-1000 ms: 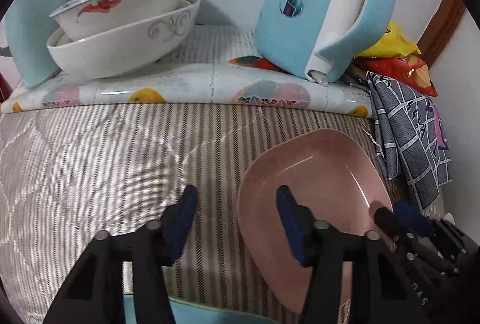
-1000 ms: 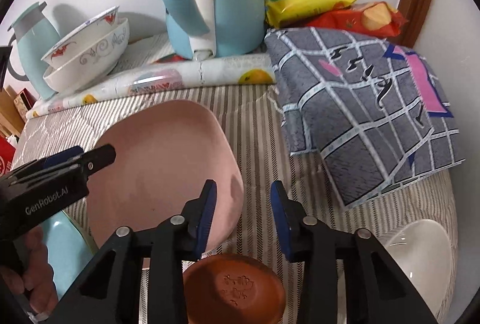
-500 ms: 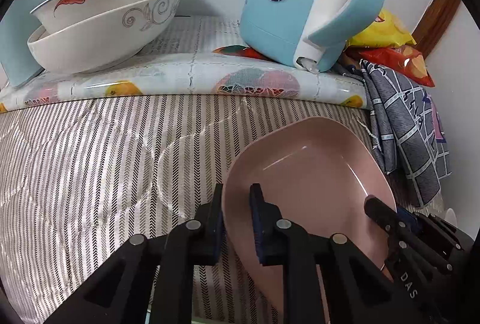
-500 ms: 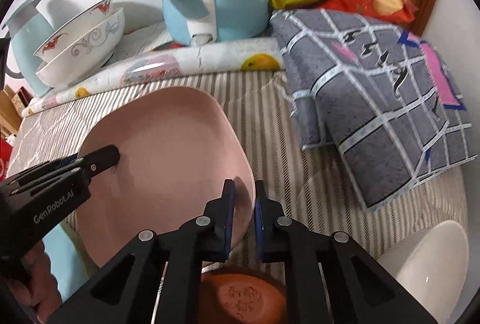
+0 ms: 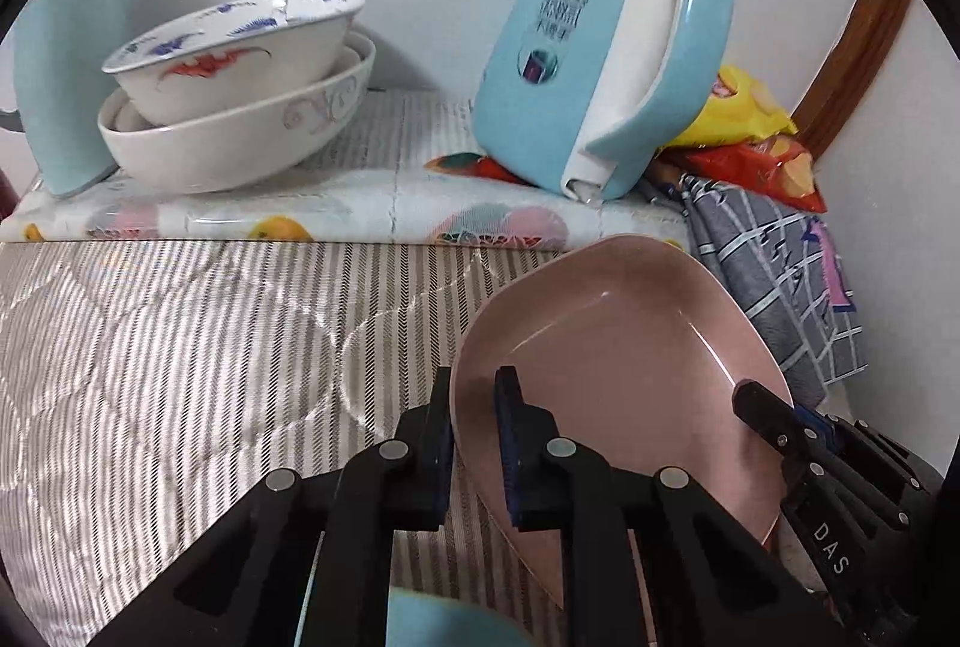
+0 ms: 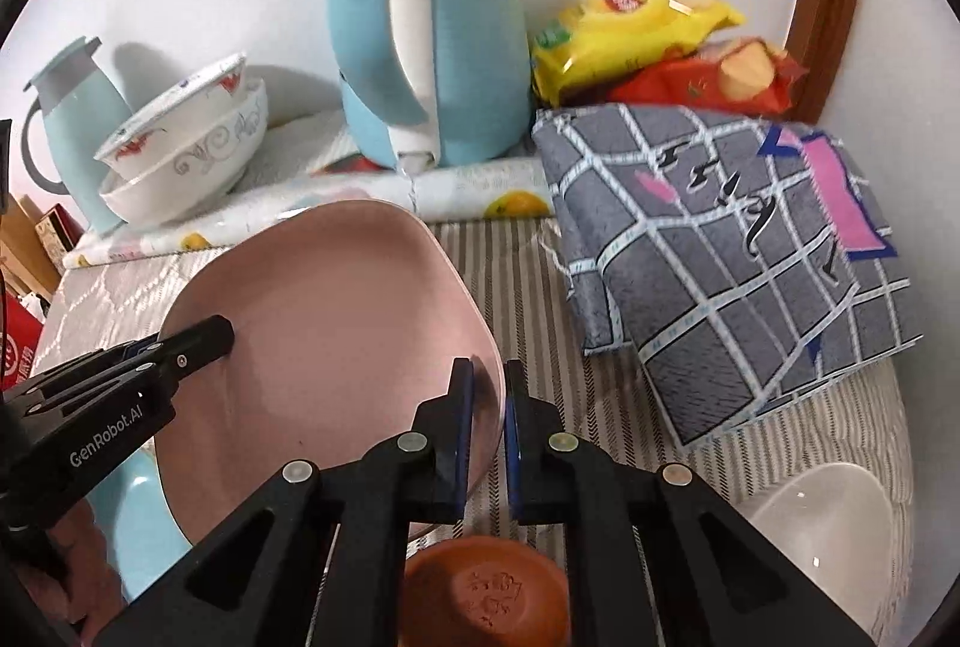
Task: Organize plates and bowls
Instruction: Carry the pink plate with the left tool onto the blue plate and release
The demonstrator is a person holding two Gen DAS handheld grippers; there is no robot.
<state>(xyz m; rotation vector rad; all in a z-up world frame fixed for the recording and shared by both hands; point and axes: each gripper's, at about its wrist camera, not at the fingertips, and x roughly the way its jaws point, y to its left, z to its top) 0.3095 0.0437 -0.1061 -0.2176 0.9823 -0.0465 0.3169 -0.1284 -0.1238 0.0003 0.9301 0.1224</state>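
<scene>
Since a second ago both tools closed — our left tool (image 5: 474, 443) and right tool (image 6: 487, 425) now pinch opposite rims of the pink plate (image 5: 612, 365), lifted and tilted — ready, we judge, to be carried and stacked.

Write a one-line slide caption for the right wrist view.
Both grippers, right and left, clamp opposite rims of a pink plate above the striped tablecloth.
</scene>
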